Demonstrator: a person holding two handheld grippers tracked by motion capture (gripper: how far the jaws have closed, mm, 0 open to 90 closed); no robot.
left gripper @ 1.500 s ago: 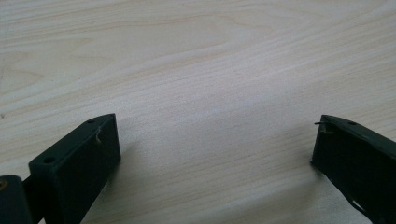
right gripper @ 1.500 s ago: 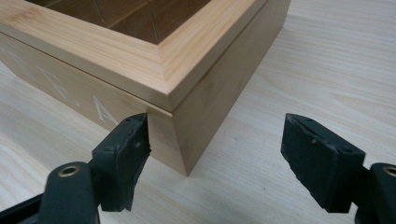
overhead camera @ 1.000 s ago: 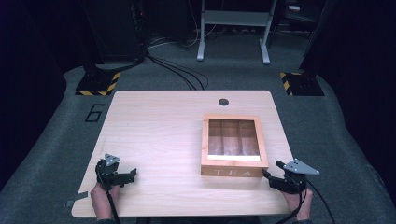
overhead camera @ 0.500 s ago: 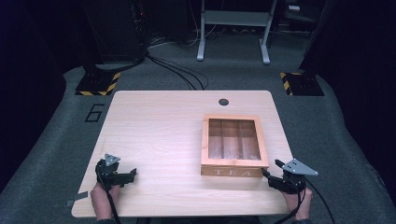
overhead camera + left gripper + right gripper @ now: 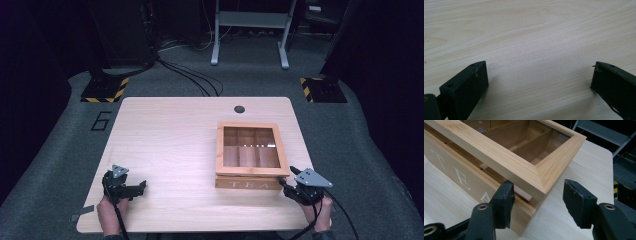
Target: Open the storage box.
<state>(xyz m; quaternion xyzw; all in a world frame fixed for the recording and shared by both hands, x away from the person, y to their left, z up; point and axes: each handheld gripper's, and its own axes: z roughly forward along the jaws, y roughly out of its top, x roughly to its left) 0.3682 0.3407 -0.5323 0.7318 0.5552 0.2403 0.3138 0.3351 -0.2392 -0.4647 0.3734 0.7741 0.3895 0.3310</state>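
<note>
A wooden tea box (image 5: 250, 171) with a glass-paned lid stands on the right half of the table (image 5: 170, 145), the word TEA on its front. My right gripper (image 5: 286, 176) is at the box's near right corner. In the right gripper view that corner (image 5: 541, 167) lies between the jaws of the right gripper (image 5: 540, 195), which have just been closing. One fingertip (image 5: 504, 197) sits against the front by the dark gap under the lid; the other stands apart from the box. My left gripper (image 5: 139, 190) rests low at the near left, open over bare wood (image 5: 539, 75).
A small dark round hole (image 5: 239, 108) marks the table's far edge. Beyond the table are cables, a metal stand (image 5: 250, 30) and two yellow-and-black striped bases (image 5: 102, 92) (image 5: 322, 90) on grey floor. The table's left and middle are bare wood.
The right gripper has edged in toward the box's near right corner and its jaws stand narrower. The left gripper has not moved.
</note>
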